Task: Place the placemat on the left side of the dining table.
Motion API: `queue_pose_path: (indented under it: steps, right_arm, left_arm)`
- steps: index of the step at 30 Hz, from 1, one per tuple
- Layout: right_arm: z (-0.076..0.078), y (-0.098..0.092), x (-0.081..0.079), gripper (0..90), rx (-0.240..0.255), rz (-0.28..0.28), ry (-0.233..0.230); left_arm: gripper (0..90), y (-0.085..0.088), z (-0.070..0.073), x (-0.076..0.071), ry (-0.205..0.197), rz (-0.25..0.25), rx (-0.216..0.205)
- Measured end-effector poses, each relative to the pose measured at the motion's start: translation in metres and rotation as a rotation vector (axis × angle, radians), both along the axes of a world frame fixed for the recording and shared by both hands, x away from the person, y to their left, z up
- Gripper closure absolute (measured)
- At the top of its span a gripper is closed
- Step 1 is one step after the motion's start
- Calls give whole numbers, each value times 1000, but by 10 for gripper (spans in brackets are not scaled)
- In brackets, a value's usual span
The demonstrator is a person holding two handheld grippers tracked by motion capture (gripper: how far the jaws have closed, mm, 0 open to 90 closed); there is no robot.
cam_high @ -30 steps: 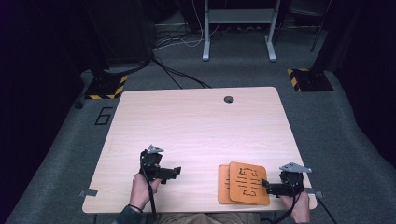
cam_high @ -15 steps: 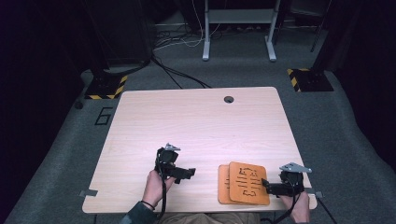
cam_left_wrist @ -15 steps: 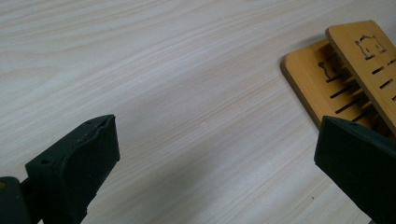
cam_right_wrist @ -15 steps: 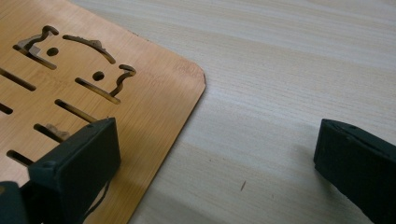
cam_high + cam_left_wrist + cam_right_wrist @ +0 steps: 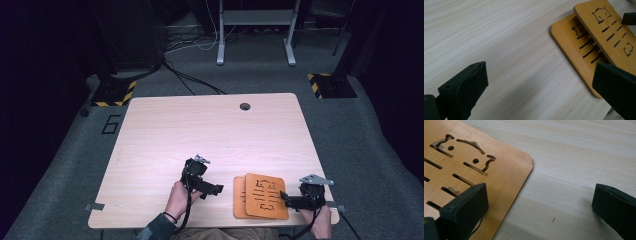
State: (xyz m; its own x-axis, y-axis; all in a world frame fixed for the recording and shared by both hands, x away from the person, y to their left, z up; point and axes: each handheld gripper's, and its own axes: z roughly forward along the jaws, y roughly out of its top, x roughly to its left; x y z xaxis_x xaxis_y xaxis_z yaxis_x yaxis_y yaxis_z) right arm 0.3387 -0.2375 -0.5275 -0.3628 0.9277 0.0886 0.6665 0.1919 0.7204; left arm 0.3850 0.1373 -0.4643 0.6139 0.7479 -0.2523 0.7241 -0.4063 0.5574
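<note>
Two wooden boards are lying stacked near the table's (image 5: 165, 125) front right edge, top board (image 5: 266, 195) shifted a bit right over the bottom board (image 5: 239, 196). My left gripper (image 5: 216, 189) is sliding in toward them vs. a sec ago, now near their left edge, jaws spread, holding nothing. My right gripper (image 5: 286, 198) is waiting at the top board's right side, jaws apart too, one over the wood. Looks like I'm setting up to grab w/ both. Nothing's blocking; the cable hole (image 5: 244, 106) is well away.

You have two wooden boards (image 5: 265, 196) stacked on one table (image 5: 200, 135), and you hold two grippers, left gripper (image 5: 216, 189) and right gripper (image 5: 286, 199).
</note>
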Motion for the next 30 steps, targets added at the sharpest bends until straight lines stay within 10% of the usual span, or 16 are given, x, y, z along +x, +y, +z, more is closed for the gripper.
queue_pose_path:
  steps: [30]
  right_arm:
    - [0, 0, 0, 5, -1, -5, -7]
  left_arm:
    - [1, -65, -7, 11, 87, -84, -29]
